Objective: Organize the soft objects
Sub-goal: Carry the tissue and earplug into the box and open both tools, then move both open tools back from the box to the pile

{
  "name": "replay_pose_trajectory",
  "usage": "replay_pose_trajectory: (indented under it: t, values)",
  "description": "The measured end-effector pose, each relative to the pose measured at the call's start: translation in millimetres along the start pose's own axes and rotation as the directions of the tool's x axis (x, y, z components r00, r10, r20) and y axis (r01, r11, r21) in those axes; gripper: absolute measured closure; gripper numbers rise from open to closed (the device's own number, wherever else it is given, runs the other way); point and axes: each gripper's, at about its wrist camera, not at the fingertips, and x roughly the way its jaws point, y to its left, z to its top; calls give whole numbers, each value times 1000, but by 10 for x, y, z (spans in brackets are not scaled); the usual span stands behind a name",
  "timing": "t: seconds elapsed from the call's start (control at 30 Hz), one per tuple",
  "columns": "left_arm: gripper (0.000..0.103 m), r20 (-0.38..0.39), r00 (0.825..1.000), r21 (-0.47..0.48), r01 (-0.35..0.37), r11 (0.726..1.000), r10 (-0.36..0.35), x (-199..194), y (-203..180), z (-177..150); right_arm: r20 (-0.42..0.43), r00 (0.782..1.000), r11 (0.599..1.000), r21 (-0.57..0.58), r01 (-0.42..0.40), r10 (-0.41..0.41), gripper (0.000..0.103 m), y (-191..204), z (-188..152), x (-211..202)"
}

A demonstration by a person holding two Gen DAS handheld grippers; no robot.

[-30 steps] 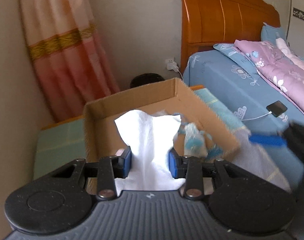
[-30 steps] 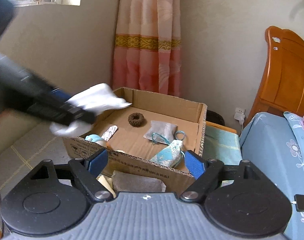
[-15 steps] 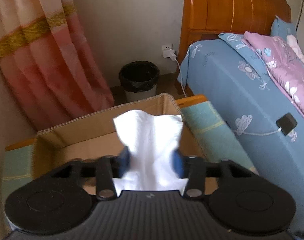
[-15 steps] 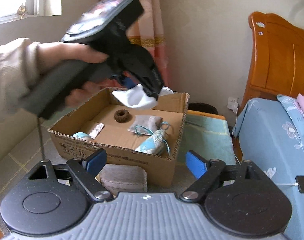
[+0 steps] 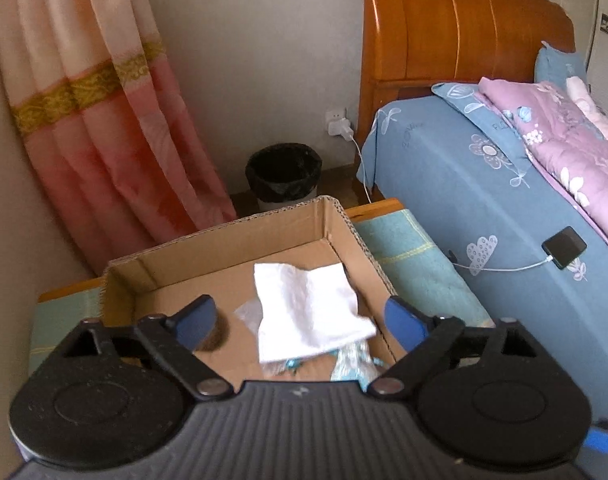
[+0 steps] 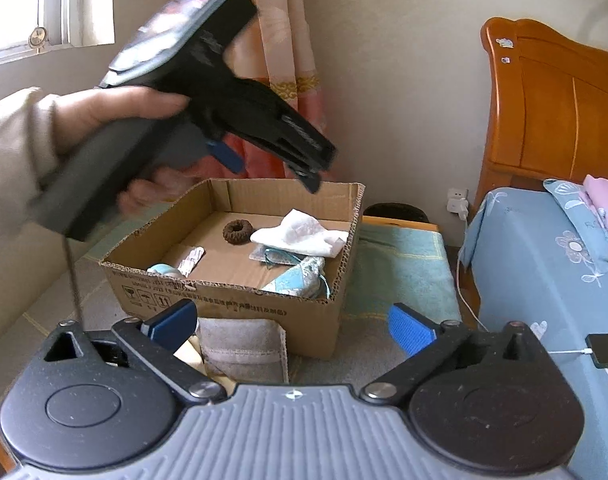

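Observation:
A white cloth [image 5: 308, 312] [image 6: 299, 232] lies loose in the open cardboard box [image 5: 223, 236] [image 6: 231, 300], on top of a grey sachet [image 6: 271, 254]. My left gripper [image 5: 299, 316] [image 6: 308, 172] hovers over the box, its jaws opening, and the pads do not touch the cloth below. A hand and beige sleeve hold it. My right gripper [image 6: 291, 322] stays in front of the box, jaws opening wide, nothing pressed between them. A grey felt piece [image 6: 243, 348] lies just under it. The box also holds a brown scrunchie [image 6: 237, 232] and a light blue pouch [image 6: 299, 280].
The box stands on a green mat [image 6: 400, 264] on a low wooden stand. A blue-sheeted bed [image 5: 484, 208] with a charging phone [image 5: 564, 248] is to the right. A black waste bin [image 5: 283, 176] and a pink curtain [image 5: 103, 140] stand behind the box.
The left gripper's jaws spread and let go of the white cloth, which dropped into the box. The left hand moved further over the box. The right gripper's jaws widened.

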Motion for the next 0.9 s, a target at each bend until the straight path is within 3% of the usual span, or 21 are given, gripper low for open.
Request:
replay_pose_trajectory:
  t: [0.27, 0.53, 0.9]
  values:
    - [8, 60, 997, 38, -46, 998, 44, -474, -8, -348, -49, 998, 998, 18, 52, -51, 0, 43, -78, -88]
    - [7, 55, 997, 38, -52, 998, 50, -670, 2, -928, -75, 995, 998, 15, 61, -60, 0, 82, -197, -145]
    - [7, 19, 999, -87, -48, 995, 50, -723, 82, -1578, -135, 988, 996, 14, 83, -80, 0, 59, -311, -68]
